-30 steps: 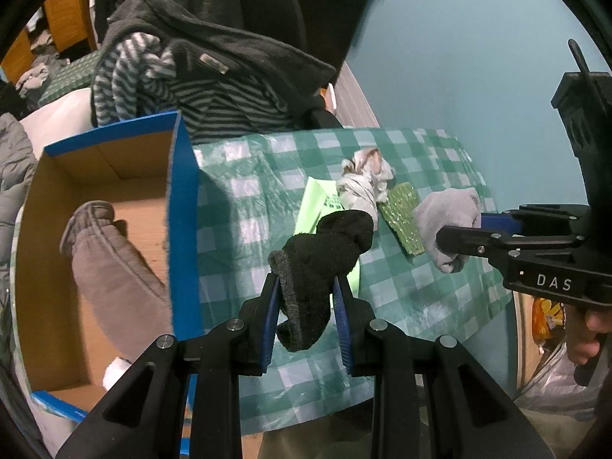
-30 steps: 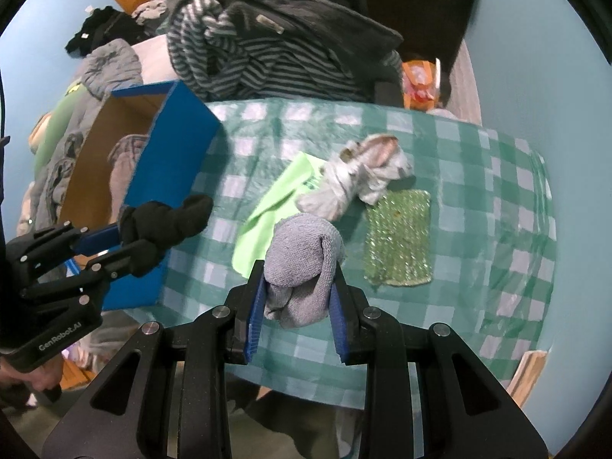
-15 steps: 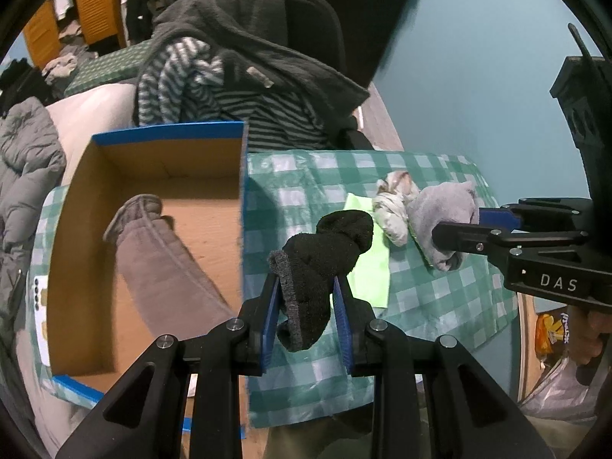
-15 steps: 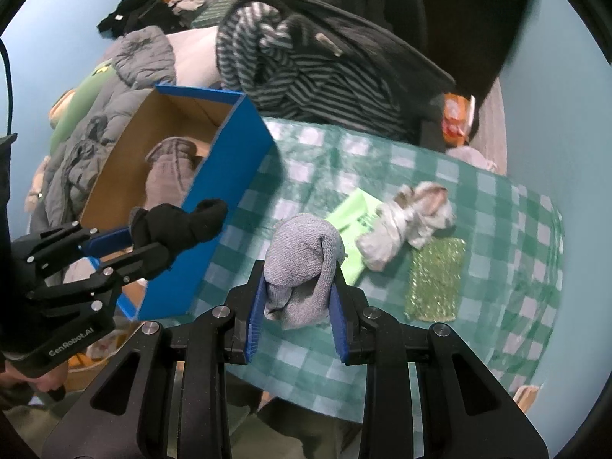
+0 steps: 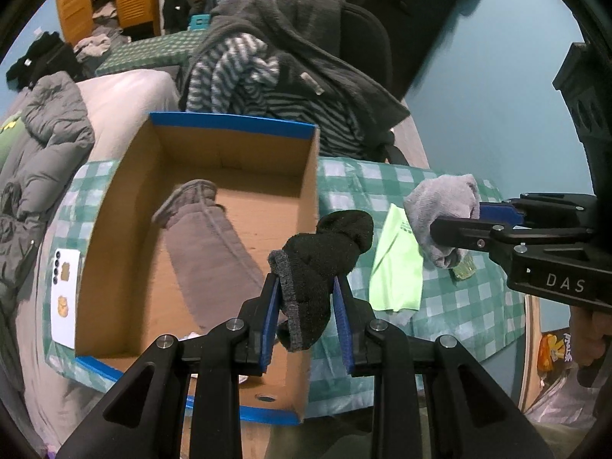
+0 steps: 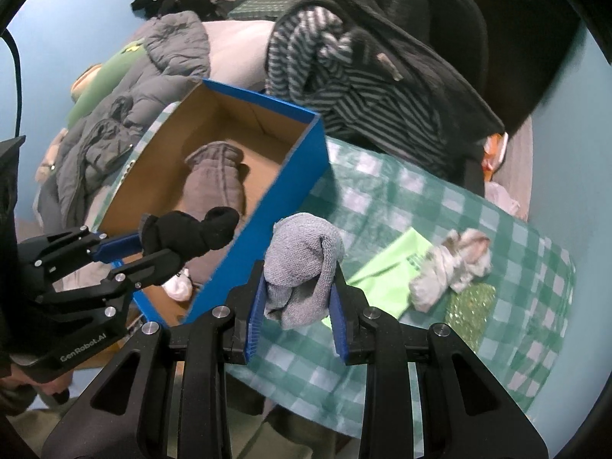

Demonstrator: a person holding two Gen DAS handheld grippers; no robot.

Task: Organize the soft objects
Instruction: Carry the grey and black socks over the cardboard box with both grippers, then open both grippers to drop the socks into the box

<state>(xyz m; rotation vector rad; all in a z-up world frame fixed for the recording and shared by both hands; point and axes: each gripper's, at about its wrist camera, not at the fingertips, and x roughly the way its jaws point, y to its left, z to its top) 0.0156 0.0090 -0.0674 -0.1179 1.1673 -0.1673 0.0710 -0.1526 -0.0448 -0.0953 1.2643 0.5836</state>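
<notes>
My left gripper point(image 5: 306, 298) is shut on a rolled black sock point(image 5: 321, 260) and holds it above the right wall of the blue cardboard box point(image 5: 233, 122). It also shows in the right wrist view point(image 6: 153, 244). My right gripper point(image 6: 298, 294) is shut on a rolled grey sock point(image 6: 302, 264), held above the checked tablecloth point(image 6: 420, 206) beside the box point(image 6: 267, 206). A grey-brown garment point(image 5: 214, 252) lies inside the box.
On the table lie a bright green cloth point(image 6: 390, 264), a crumpled pale cloth point(image 6: 451, 267) and a green glittery pad point(image 6: 470, 310). A chair draped with striped and dark clothes point(image 6: 363, 65) stands behind the table. A puffy grey jacket point(image 5: 42, 145) lies left.
Both grippers have moved left with their socks. The black sock has gone from over the table to over the box wall, and the grey sock now hangs near the box.
</notes>
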